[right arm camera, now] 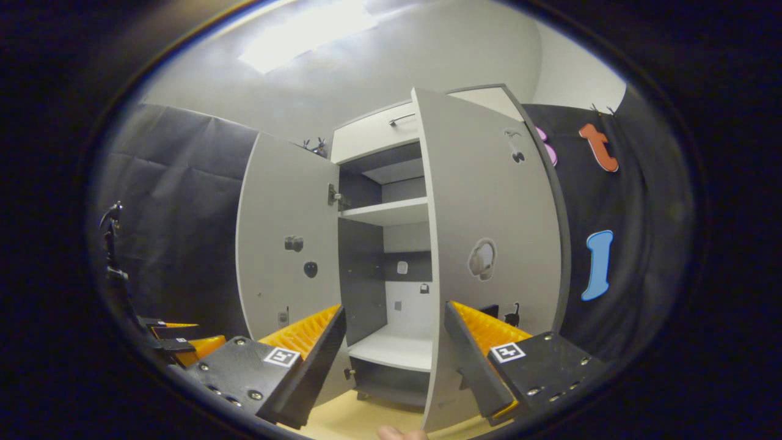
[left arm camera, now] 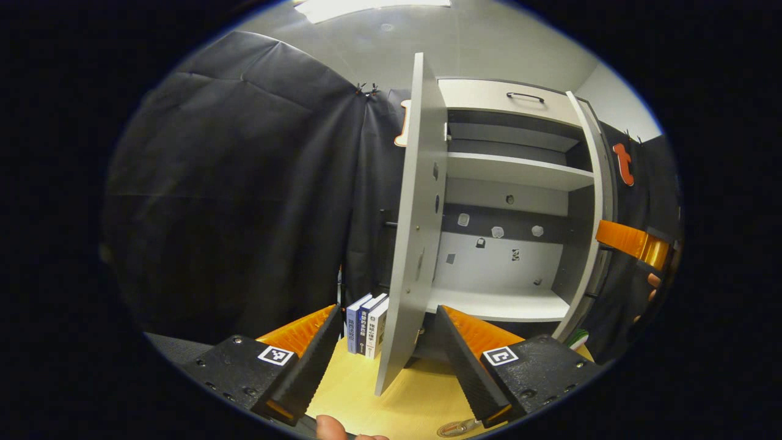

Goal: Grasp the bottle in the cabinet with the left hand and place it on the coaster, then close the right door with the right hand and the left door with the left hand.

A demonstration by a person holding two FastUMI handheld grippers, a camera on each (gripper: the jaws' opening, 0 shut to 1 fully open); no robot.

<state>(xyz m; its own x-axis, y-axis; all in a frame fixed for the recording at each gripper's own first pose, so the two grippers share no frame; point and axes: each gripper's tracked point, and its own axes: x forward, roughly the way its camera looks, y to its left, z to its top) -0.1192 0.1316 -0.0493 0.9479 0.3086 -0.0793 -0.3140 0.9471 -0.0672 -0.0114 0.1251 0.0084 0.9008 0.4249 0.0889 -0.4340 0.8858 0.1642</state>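
Left gripper: fingers spread wide, holding nothing, straddling the free edge of the left door, which stands nearly edge-on.
Right gripper: also spread and empty, close to the right door, which is half open.
Bottle: not on the cabinet shelves, which look bare; a round coaster edge shows low on the table, bottle itself hard to make out.
Step in hand: likely closing the right door; push flat on its outer face, away from the hinge, steadily.
Writing: books beside the door carry spine text, too small to read.
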